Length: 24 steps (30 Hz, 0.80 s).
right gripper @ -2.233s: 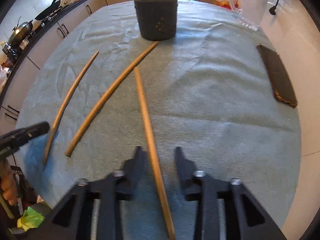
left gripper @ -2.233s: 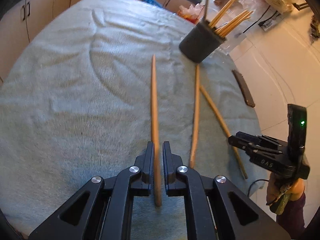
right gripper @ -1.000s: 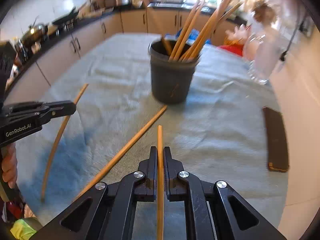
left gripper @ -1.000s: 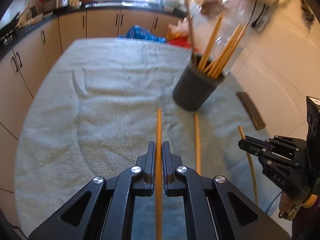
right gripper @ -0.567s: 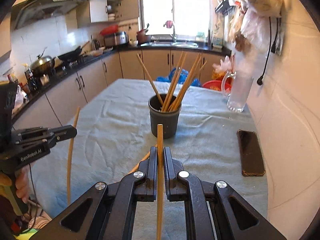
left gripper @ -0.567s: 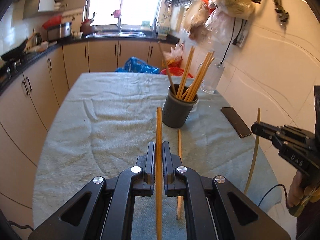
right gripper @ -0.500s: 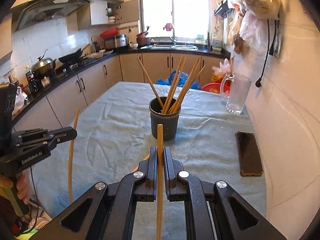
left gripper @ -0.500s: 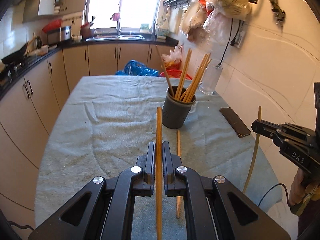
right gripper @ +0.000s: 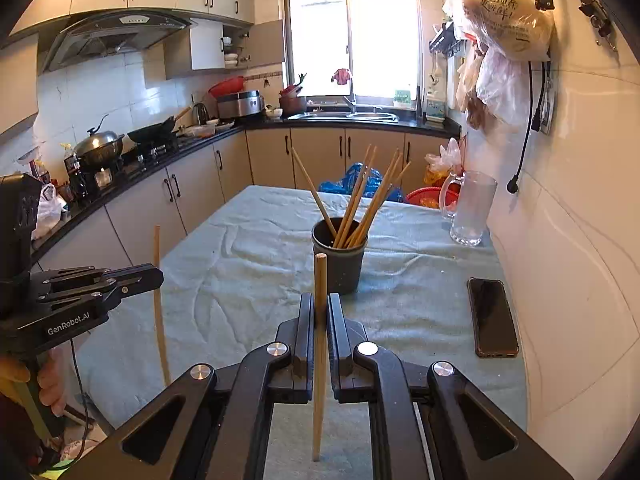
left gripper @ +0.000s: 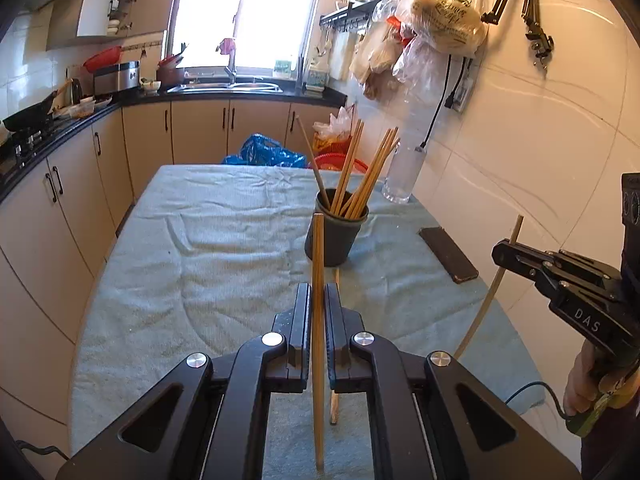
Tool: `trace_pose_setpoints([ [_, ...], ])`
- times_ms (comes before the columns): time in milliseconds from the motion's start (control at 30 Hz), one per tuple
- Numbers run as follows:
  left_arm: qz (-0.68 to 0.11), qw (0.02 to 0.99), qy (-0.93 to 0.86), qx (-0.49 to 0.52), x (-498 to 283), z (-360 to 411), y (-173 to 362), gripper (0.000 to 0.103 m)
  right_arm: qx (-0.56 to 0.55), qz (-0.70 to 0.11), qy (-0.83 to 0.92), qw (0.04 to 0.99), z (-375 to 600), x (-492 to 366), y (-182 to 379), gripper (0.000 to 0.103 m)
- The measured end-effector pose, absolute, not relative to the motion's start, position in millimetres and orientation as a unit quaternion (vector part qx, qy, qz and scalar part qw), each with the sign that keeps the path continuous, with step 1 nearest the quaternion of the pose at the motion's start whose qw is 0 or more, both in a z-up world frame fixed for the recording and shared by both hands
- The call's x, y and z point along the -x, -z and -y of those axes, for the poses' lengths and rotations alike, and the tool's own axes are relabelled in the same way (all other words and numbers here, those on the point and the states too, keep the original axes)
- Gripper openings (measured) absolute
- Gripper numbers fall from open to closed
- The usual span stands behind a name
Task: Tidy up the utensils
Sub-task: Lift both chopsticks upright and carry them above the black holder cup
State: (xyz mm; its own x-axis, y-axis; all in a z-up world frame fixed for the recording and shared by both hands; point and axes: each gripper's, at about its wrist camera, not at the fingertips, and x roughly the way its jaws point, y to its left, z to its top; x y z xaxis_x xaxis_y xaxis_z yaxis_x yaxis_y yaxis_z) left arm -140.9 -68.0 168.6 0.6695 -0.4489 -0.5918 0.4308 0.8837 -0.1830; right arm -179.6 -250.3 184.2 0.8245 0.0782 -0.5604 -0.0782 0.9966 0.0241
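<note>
Once you raised both grippers off the towel (left gripper: 208, 248), the left gripper (left gripper: 317, 300) and right gripper (right gripper: 320, 312) each clamped one chopstick, ready for the holder (right gripper: 339, 264).

Left gripper (left gripper: 318, 300) and right gripper (right gripper: 320, 308) are raised side by side, jaws clamped shut.

Black plastic tongs (left gripper: 318, 312), silver screws; "DAS", "GenRobot.AI" markings; green handle, black cable, bare skin.
</note>
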Motion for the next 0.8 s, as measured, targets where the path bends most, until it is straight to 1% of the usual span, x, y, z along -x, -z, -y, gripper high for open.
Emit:
trace_pose_setpoints([
  [300,-0.295,0.923,0.245,0.004,143,80,-192,0.006,-0.012,-0.272,-0.04,0.961,254,184,-195,0.007],
  [800,-0.283,0.931,0.227,-0.035,131,99,-211,0.006,-0.028,-0.242,-0.036,0.969,263,178,-215,0.007],
])
